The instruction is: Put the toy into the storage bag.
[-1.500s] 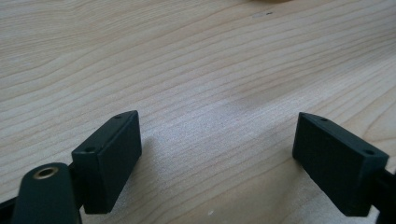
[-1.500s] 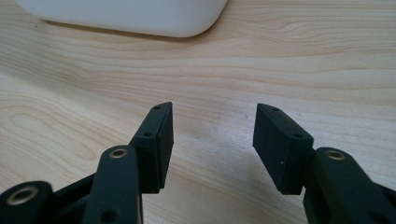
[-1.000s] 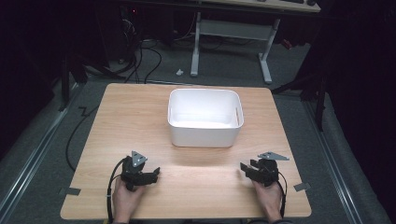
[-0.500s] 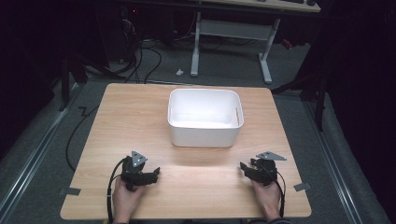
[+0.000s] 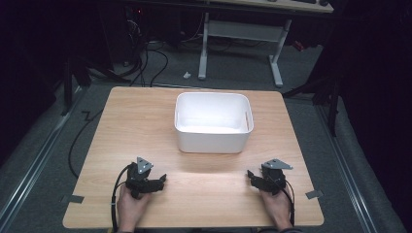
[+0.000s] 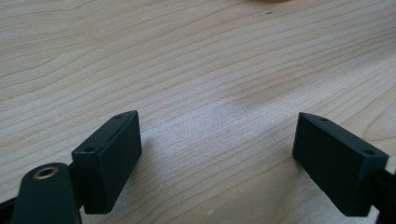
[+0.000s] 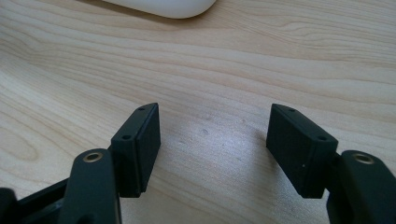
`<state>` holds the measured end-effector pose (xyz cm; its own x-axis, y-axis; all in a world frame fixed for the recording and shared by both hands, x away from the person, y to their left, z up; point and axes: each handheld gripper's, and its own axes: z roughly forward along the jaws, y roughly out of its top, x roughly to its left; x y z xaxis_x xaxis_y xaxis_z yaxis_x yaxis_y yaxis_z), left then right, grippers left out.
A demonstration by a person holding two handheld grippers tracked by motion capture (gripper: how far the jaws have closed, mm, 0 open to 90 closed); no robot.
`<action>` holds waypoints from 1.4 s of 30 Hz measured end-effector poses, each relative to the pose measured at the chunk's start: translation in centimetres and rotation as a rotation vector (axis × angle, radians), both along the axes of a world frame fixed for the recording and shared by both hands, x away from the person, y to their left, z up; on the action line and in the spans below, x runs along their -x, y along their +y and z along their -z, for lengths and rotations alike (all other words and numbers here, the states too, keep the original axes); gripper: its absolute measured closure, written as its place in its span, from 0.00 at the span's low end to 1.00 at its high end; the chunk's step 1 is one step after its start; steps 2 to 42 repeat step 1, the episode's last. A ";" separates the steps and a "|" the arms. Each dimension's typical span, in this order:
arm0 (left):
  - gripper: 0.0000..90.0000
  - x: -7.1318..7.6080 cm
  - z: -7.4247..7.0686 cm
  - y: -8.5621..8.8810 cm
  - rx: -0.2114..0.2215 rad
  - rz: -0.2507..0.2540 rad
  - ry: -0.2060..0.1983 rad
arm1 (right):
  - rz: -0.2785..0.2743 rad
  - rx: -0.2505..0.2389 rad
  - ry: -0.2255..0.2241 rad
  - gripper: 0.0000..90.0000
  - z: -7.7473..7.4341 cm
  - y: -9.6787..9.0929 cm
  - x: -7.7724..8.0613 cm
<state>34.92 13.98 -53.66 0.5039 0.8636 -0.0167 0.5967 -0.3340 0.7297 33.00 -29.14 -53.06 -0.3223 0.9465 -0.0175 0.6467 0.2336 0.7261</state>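
A light wooden table (image 5: 145, 121) stood on grey carpet, seen from above. A white rectangular plastic bin (image 5: 213, 122) sat upright a little beyond the table's middle, its inside showing only bare white walls and floor. Near the table's front edge, a person's two hands each rested on the wood holding a black two-jaw gripper, well apart from each other and from the bin.

The left gripper (image 5: 156, 180) lay at the front left, pointing inward toward the table's centre. In the left gripper view, its jaws stood wide apart just above bare wood grain, with nothing between them.

The right gripper (image 5: 251, 175) lay at the front right, also pointing inward. Its jaws had just been opening; in the right gripper view they stood apart over bare wood, nothing between them, and a rounded white corner of the bin (image 7: 163, 7) showed at the top edge.

A black cable (image 5: 115, 194) trailed from the left gripper along the person's wrist.
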 end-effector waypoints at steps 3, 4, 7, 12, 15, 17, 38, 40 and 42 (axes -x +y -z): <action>0.18 0.0 0.0 0.0 0.000 0.000 0.000 | -0.001 0.000 0.000 0.39 0.0 0.0 0.0; 0.18 0.0 0.0 0.0 0.000 0.000 0.000 | -0.001 0.000 0.000 0.39 0.0 0.0 0.0; 0.18 0.0 0.0 0.0 0.000 0.000 0.000 | -0.001 0.000 0.000 0.39 0.0 0.0 0.0; 0.18 0.0 0.0 0.0 0.000 0.000 0.000 | -0.001 0.000 0.000 0.39 0.0 0.0 0.0; 0.18 0.0 0.0 0.0 0.000 0.000 0.000 | -0.001 0.000 0.000 0.39 0.0 0.0 0.0; 0.18 0.0 0.0 0.0 0.000 0.000 0.000 | -0.001 0.000 0.000 0.39 0.0 0.0 0.0; 0.18 0.0 0.0 0.0 0.000 0.000 0.000 | -0.001 0.000 0.000 0.39 0.0 0.0 0.0; 0.18 0.0 0.0 0.0 0.000 0.000 0.000 | -0.001 0.000 0.000 0.39 0.0 0.0 0.0; 0.18 0.0 0.0 0.0 0.000 0.000 0.000 | -0.001 0.000 0.000 0.39 0.0 0.0 0.0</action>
